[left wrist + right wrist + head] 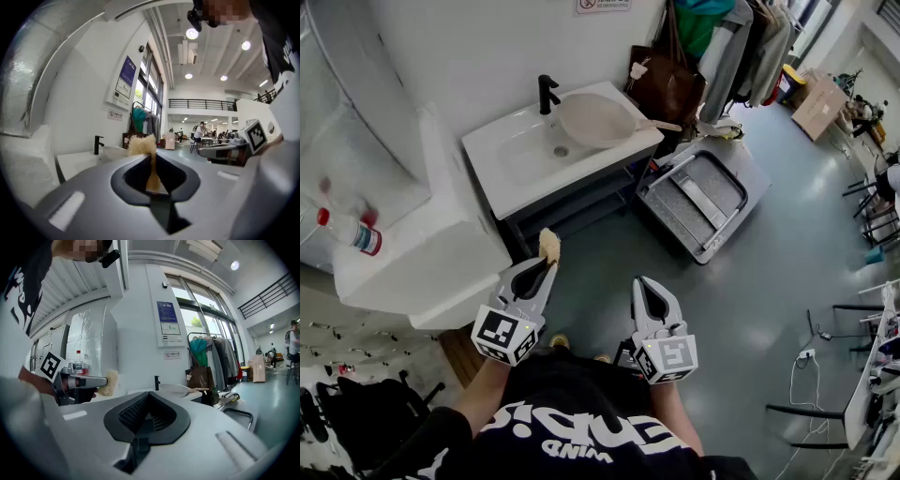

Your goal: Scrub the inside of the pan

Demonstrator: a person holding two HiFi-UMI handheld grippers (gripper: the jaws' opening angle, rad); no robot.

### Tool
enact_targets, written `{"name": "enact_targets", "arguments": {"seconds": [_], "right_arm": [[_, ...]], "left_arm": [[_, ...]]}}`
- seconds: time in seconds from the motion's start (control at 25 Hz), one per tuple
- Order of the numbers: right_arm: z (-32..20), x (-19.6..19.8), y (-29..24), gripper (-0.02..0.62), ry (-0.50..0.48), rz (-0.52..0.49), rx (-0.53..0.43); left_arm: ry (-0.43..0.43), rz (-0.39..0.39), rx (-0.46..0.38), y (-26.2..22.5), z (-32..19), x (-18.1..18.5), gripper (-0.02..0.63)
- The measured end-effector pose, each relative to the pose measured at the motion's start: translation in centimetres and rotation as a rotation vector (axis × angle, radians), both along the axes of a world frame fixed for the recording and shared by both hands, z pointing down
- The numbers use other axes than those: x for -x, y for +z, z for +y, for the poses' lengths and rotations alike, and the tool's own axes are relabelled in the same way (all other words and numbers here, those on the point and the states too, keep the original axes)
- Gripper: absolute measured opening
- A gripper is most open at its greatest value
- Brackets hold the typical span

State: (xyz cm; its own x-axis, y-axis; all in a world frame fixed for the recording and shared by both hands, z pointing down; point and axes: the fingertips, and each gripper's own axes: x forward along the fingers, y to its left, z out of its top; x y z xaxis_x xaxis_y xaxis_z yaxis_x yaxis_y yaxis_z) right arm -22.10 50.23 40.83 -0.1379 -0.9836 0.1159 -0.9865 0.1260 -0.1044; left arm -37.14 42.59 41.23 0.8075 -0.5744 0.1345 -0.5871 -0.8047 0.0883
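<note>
A beige pan [598,119] rests on the right end of the white sink unit [511,183], its wooden handle sticking out to the right; the pan [176,388] also shows far off in the right gripper view. My left gripper [547,251] is shut on a tan scrubbing sponge [549,244], which pokes out past the fingertips, seen as sponge [142,145] in its own view. It hangs in the air in front of the sink, well short of the pan. My right gripper [648,283] is beside it, shut and holding nothing.
A black tap [546,93] stands at the back of the basin. A grey trolley tray [701,199] sits on the floor right of the sink. Bags and hanging clothes [727,47] crowd the wall behind it. A red-capped bottle [349,232] lies on the white unit at left.
</note>
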Motion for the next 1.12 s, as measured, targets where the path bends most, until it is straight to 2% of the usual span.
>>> {"name": "enact_targets", "arguments": {"seconds": [0.28, 0.76, 1.12], "right_arm": [[-1.2, 1.0, 0.0, 0.009, 0.002, -0.012, -0.014], [-2.1, 3.0, 0.1, 0.009, 0.069, 0.001, -0.016], [-5.4, 1.9, 0.4, 0.009, 0.072, -0.004, -0.022]], "left_arm": [[0.014, -0.001, -0.006, 0.3, -1.1, 0.3, 0.031], [0.075, -0.005, -0.014, 1.3, -3.3, 1.5, 0.031], [0.085, -0.006, -0.015, 1.4, -6.4, 0.2, 0.031]]}}
